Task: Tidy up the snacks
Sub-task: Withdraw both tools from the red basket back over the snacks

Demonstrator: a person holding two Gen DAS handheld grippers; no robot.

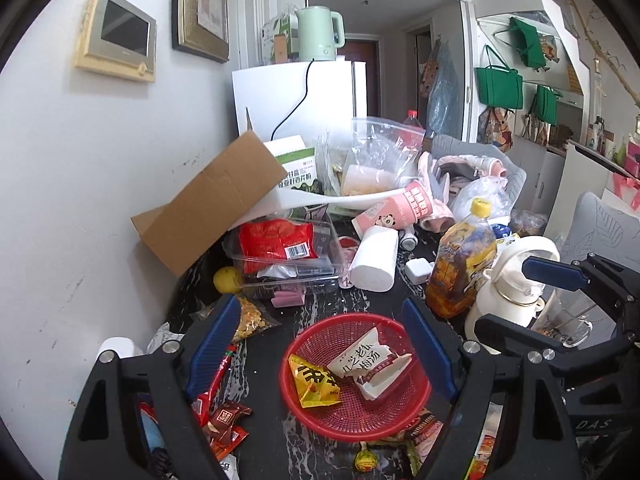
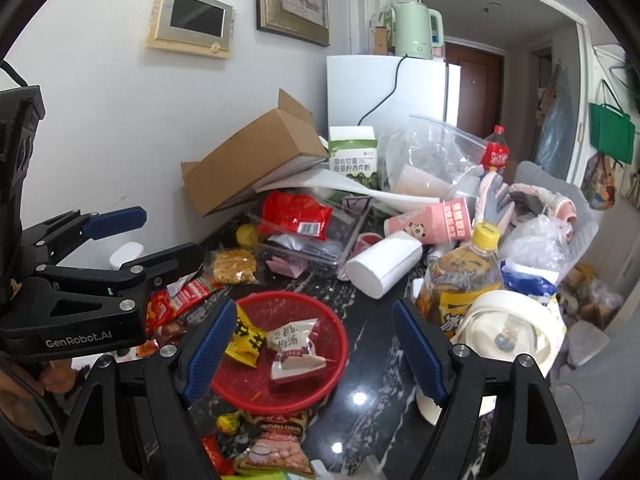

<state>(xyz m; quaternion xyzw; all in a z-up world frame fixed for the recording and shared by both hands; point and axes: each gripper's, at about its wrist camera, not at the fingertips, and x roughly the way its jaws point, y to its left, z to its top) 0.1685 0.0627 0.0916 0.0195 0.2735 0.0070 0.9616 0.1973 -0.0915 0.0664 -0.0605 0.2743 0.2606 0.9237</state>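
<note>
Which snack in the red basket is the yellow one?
Find the round red basket on the dark table. Two packets lie inside. The yellow snack packet lies at its left side, crinkly with black lettering, unlike the white packet beside it.

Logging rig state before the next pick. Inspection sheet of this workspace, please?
Surface: dark marbled table, crowded.
Job's things: red basket holds a yellow packet and a white packet; loose snacks lie beside it.
Clutter: cardboard box, clear tray, paper roll, tea bottle, white kettle.
Grippers: left gripper and right gripper open, empty, above the basket.
Cables: black cord down the white fridge.
Surroundings: wall panel, green bags.
</note>
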